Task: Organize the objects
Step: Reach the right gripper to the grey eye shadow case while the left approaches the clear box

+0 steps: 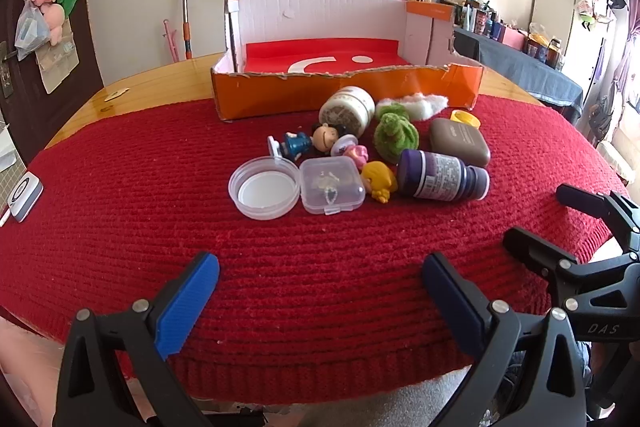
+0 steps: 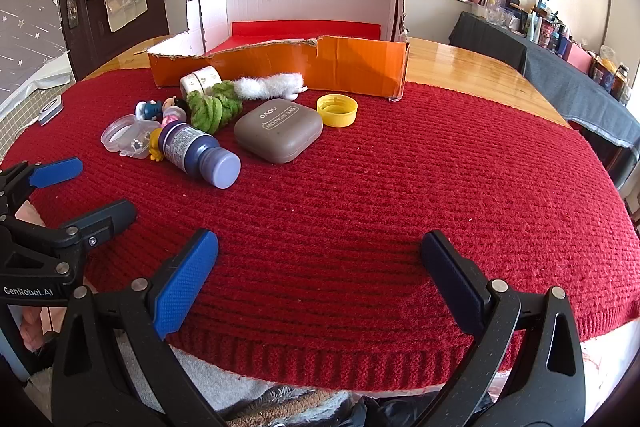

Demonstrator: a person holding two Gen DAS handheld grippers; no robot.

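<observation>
progress: none seen | orange box empty | bottle, case, toys unsorted on bench | left tool, right tool spread wide, nothing held

Sitting on the red knitted cloth are one torn orange cardboard box, one purple plastic bottle, one grey-brown eyeshadow case, one yellow bottle cap and one cream round jar. Lying among them are one clear round lid, one small clear square box, one green fuzzy bundle and one white fluffy piece. Three small toy figures are showing: blue, pink and yellow.
</observation>
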